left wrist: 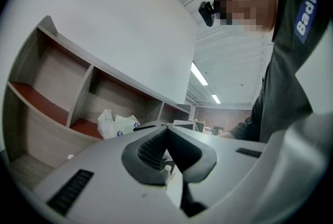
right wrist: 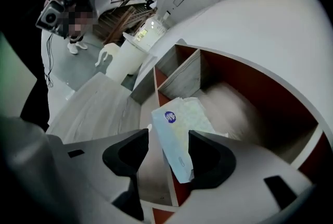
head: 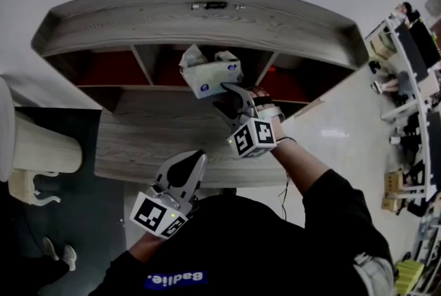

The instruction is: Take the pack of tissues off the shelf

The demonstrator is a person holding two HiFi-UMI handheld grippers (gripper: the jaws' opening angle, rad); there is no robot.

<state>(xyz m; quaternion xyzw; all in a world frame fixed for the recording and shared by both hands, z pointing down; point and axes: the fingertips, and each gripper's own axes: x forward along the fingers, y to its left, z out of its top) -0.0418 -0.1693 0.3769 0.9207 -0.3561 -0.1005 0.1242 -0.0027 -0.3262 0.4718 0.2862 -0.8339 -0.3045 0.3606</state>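
The pack of tissues (head: 210,71), white and pale blue with a round blue mark, sits tilted at the front of the middle compartment of the wooden shelf (head: 200,19). My right gripper (head: 229,98) reaches up to it from below right. In the right gripper view the pack of tissues (right wrist: 179,129) lies between the wide jaws of the right gripper (right wrist: 169,137); it leans on the right-hand pad, with a gap at the left-hand pad. My left gripper (head: 196,155) hangs low over the counter, apart from the pack. The left gripper (left wrist: 167,132) is shut and empty, with the pack of tissues (left wrist: 117,125) far behind it.
The shelf compartments have red floors and wooden dividers (head: 143,64); the side ones look bare. A wooden counter (head: 151,133) runs below the shelf. A white rounded stand (head: 41,146) is at the left, and desks with clutter (head: 406,81) at the right.
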